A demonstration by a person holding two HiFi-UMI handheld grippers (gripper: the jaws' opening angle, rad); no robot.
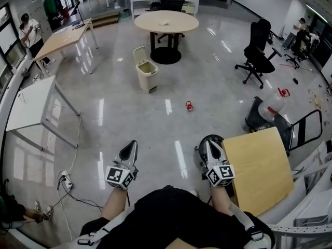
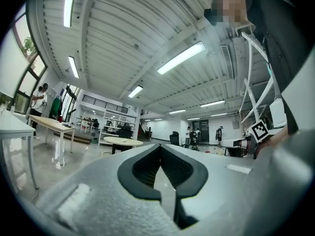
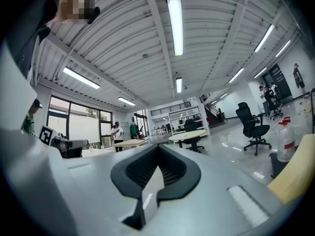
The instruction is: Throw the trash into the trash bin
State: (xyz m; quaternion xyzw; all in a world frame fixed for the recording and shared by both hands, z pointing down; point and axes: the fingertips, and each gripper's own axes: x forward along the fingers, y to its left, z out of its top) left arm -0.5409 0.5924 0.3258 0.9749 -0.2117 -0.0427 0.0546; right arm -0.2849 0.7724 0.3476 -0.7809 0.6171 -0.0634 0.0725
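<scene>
- Left gripper (image 1: 129, 149): jaws together, nothing between them. Right gripper (image 1: 210, 148): likewise closed and empty. Both point level, out over the floor (image 1: 155, 128).
- Trash: a small red can (image 1: 189, 106) lies on open floor ahead, nearer the right gripper but well apart from both.
- Trash bin (image 1: 147, 75): lid up, standing beyond the can and to its left, in front of the round table (image 1: 166, 21).
- Step judged: approach. Walk up, open the right jaws, go low, take the can across its body.
- In the way: wooden board (image 1: 259, 167) just beside the right gripper; cables (image 1: 72, 193) at the floor's left edge; office chair (image 1: 257, 53) well right. The line to the can looks free.
</scene>
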